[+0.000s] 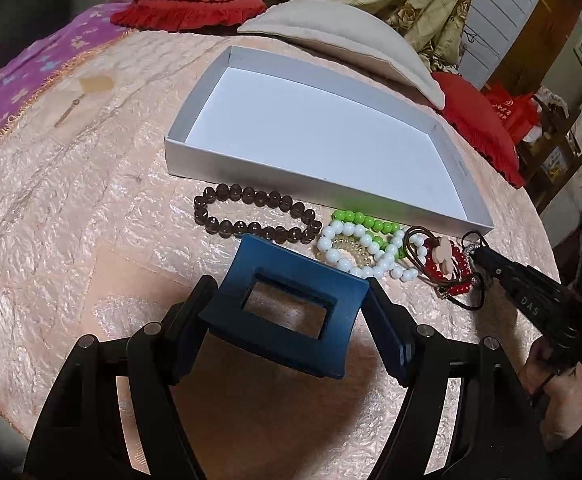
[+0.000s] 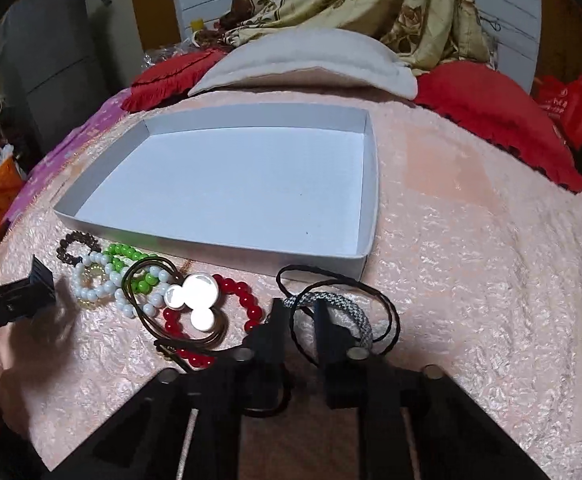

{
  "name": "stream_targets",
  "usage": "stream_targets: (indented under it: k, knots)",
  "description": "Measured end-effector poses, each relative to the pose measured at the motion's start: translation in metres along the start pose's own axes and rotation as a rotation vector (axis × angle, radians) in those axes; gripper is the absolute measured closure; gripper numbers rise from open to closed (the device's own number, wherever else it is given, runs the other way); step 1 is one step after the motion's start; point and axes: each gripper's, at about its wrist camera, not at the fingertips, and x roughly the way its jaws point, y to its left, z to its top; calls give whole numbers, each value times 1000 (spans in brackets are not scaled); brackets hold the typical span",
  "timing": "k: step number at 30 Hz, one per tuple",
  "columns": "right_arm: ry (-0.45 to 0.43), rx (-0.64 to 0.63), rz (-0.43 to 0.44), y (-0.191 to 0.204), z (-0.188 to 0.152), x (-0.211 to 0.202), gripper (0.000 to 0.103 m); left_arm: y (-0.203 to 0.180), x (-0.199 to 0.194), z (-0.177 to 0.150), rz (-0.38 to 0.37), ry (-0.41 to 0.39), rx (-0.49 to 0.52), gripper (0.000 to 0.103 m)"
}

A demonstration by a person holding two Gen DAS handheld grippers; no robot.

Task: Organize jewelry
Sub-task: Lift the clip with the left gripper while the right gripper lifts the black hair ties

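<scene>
The left gripper (image 1: 287,312) holds a blue rectangular hair claw clip (image 1: 287,312) clamped between its two pads, above the pink quilted bedspread (image 1: 71,220) and just short of the jewelry row. The right gripper (image 2: 297,316) has its jaws drawn nearly together around a grey-and-white braided hair tie (image 2: 355,312), with a thin black cord loop (image 2: 387,312) lying around the same spot; the pads appear to pinch the braided band, though whether the black cord is also caught cannot be told. Just beyond both grippers, the remaining pieces lie in a line along the near wall of the box: a dark brown bead bracelet (image 1: 255,214) at the left end, then a white bead bracelet (image 1: 355,252) overlapping a green bead bracelet (image 1: 365,220), then a red bead bracelet (image 2: 247,304) tangled with a brown cord carrying white round ornaments (image 2: 197,298). The white shallow box (image 1: 323,136) stands directly behind this row, its long axis running left to right parallel to the row, and it holds nothing yet. The deciding relation: the box lies straight ahead of each gripper, past the row, so each held item must be carried forward over the near wall. The right gripper is nearer the right end of the box, the left gripper nearer its left end. Cushions and a folded floral blanket (image 2: 371,4) lie beyond.
</scene>
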Motion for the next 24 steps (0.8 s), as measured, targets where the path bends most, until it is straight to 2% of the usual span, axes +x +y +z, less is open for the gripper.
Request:
stream_targets:
  k: [6,9,12,15,20,23,24]
  knots:
    - [-121,70,63,-10,-1,-35,98,-1,1,0,8,0,1,30]
    - [-150,56,42,-10,-2,-44,98,-1,1,0,5,1,2,30]
    - [-101,51,24,-6,-2,-32,97,-2,1,-1,12,-1,8,30]
    - [-49,32,25,-2,-2,-17,85,-2,3,-2,11,7,6,30]
    - [28,10,9,4,-2,9,84,-4,5,-2,12,16,10,30]
    - [24,9,24,4,-2,10,85,-3,5,-1,12,16,9,30]
    - [15,14,41,4,-1,8,93,-3,5,-1,12,16,6,30]
